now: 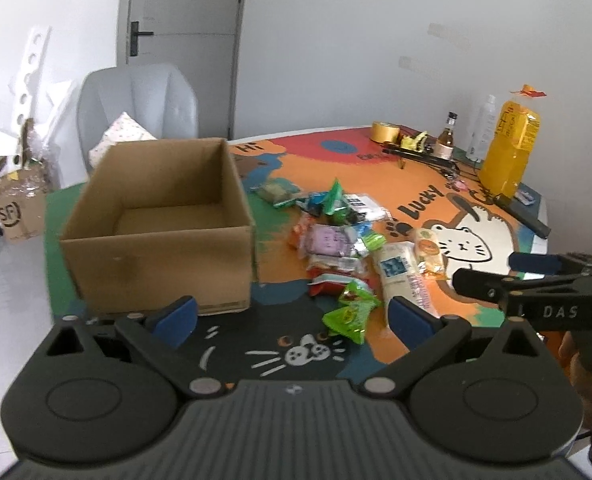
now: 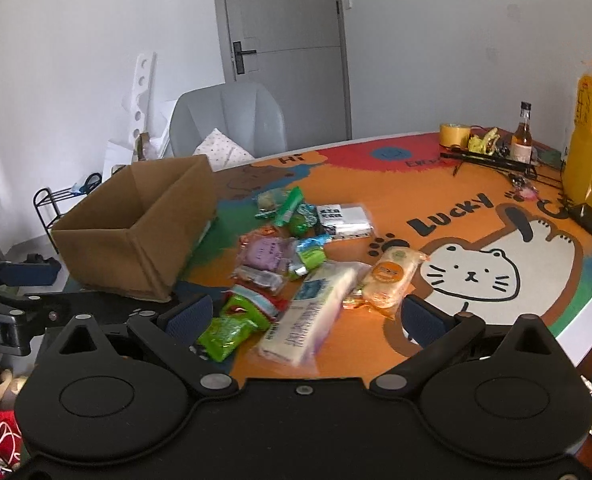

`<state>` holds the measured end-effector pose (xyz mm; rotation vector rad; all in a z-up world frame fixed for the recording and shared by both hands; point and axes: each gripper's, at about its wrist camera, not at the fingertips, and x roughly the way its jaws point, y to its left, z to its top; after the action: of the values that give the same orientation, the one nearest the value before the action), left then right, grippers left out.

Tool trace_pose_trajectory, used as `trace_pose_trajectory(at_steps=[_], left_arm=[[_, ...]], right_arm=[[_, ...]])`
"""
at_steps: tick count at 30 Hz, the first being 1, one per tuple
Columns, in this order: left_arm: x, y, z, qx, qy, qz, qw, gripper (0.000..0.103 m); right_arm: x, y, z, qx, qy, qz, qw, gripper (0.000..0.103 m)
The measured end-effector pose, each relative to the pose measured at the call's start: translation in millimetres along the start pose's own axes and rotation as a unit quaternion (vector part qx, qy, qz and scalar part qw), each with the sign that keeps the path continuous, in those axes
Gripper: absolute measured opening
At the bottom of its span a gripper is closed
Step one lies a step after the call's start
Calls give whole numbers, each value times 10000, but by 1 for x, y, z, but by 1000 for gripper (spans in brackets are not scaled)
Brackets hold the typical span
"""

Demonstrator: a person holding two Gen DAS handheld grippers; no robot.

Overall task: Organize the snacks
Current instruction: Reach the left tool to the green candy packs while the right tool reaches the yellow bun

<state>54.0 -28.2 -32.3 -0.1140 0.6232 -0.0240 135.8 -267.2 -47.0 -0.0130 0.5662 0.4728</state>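
Up front in the left wrist view, the left gripper is hanging spread and empty over the counter, which is reading "Lucky"; the snacks are lying right of the cardboard box. The right gripper, lettered "DAS", is showing at the right.

From the right wrist view, the right gripper is hovering spread over a long white packet and a green packet.

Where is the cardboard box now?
The cardboard box stands open on the table's left side in both views, left of the snack pile.

Brown box, green snack packets, orange cat-patterned tablecloth.
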Motion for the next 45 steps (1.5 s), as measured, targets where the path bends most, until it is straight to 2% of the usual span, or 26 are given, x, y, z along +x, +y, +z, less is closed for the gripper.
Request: trace_pose_trajectory(at_steps=[4, 10, 12, 15, 24, 34, 37, 39, 45], left_arm=[[16, -2, 2, -106, 58, -181, 9998, 99], [42, -8, 3, -193, 158, -370, 9990, 86], [53, -9, 3, -254, 235, -421, 9985, 72], [71, -12, 5, -352, 457, -527, 9969, 62], [113, -21, 2, -343, 872, -533, 9942, 50], [125, -26, 0, -241, 948, -429, 9943, 49], [123, -25, -1, -259, 926, -360, 9947, 41], [122, -21, -3, -353, 901, -320, 9948, 30], [120, -16, -4, -478, 847, -321, 9947, 27]], right_arm=[[12, -10, -5, 73, 157, -204, 9996, 80], [29, -32, -11, 448, 374, -276, 9979, 69], [33, -40, -11, 616, 353, -328, 9969, 69], [40, -53, -7, 866, 322, -370, 9950, 67], [73, -71, -8, 1063, 465, -314, 9927, 62], [99, -77, -5, 1265, 473, -233, 9906, 61], [104, -74, -2, 1210, 470, -327, 9910, 62], [107, -72, 0, 1194, 471, -371, 9910, 62], [115, -67, 3, 1185, 422, -460, 9910, 63]])
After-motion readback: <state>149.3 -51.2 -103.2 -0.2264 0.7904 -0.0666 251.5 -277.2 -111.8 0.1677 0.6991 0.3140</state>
